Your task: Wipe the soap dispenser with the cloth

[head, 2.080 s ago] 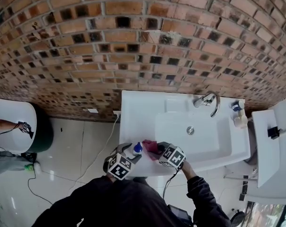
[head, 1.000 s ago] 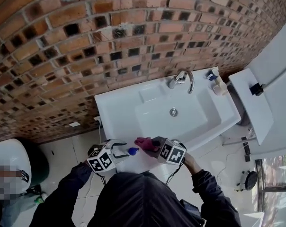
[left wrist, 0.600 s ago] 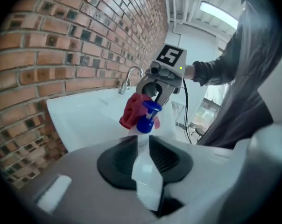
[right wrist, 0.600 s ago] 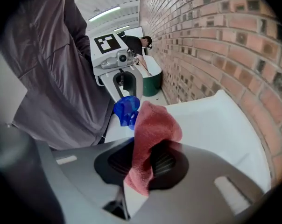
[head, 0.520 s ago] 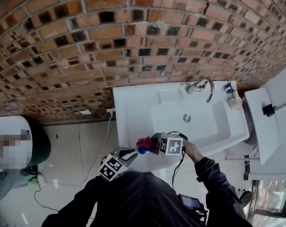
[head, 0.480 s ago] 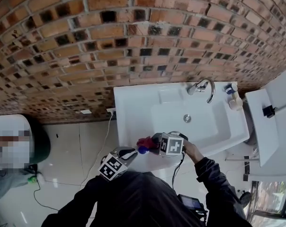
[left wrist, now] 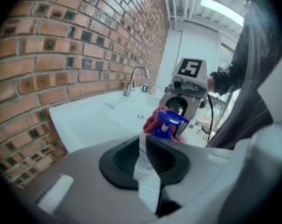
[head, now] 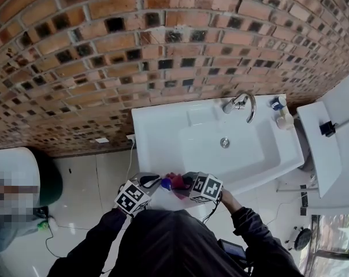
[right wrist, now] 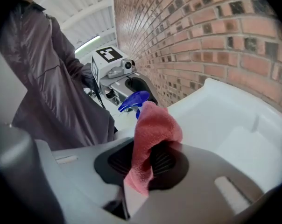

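Dark grey jacket (head: 163, 244), loosely creased; long sleeves (head: 252, 227) down to the wrists.

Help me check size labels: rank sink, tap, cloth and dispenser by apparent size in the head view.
1. sink
2. tap and cloth: about alike, and the cloth is partly hidden
3. dispenser: only its blue top shows

White sink (head: 154, 136) with chrome tap (head: 241, 103) against brick wall (head: 134, 51), pale tiled floor (head: 88, 183).

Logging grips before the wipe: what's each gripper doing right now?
Left gripper: jaws closing on the soap dispenser, which stands between them.
Right gripper: closed, holding the cloth.
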The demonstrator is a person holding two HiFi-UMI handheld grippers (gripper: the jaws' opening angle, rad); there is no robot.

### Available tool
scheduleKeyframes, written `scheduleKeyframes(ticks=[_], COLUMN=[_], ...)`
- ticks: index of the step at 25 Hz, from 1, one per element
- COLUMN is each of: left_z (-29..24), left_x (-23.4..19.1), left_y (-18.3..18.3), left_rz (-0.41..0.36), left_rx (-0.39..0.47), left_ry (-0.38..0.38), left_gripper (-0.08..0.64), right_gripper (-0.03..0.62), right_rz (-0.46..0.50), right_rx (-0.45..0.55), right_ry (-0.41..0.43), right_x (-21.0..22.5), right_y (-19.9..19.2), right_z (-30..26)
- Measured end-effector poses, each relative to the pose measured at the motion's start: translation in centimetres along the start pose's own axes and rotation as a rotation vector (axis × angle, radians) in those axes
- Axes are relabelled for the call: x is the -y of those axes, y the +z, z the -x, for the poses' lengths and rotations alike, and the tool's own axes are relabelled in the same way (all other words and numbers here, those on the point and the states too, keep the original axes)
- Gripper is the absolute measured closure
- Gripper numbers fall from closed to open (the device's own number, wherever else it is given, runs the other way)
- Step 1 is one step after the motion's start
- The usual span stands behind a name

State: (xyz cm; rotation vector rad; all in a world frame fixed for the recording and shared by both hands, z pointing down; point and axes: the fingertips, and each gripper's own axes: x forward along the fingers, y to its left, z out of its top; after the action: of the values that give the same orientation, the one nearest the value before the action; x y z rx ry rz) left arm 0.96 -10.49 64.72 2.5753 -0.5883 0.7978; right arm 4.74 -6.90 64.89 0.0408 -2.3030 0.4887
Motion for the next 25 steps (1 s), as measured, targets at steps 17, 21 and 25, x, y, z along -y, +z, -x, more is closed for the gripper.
scheduleKeyframes(ticks=[17,21,25], left_z=[0.2,0.4,2.6], left_x=[1.0,0.7,0.1], left_y=[-0.9,-0.9,0.1], left_rz=[0.055,0.055,0.062], left_rx=[-0.010,-0.007,0.043], left_ry=[0.007,0.018,0.059], left_gripper=[0.520,0.506,0.506], right_gripper=[0.523,0.523,0.523], right_rz=[-0.571,-0.559,-0.416], right_rx=[0.117,0.109,0.211], right_ry=[0.005,-0.070,-0.187], right_x=[4.8,5.1,3.7], right_y=[-4.9,-5.4,-1.8], right_z=[-5.5,-5.6,-0.3])
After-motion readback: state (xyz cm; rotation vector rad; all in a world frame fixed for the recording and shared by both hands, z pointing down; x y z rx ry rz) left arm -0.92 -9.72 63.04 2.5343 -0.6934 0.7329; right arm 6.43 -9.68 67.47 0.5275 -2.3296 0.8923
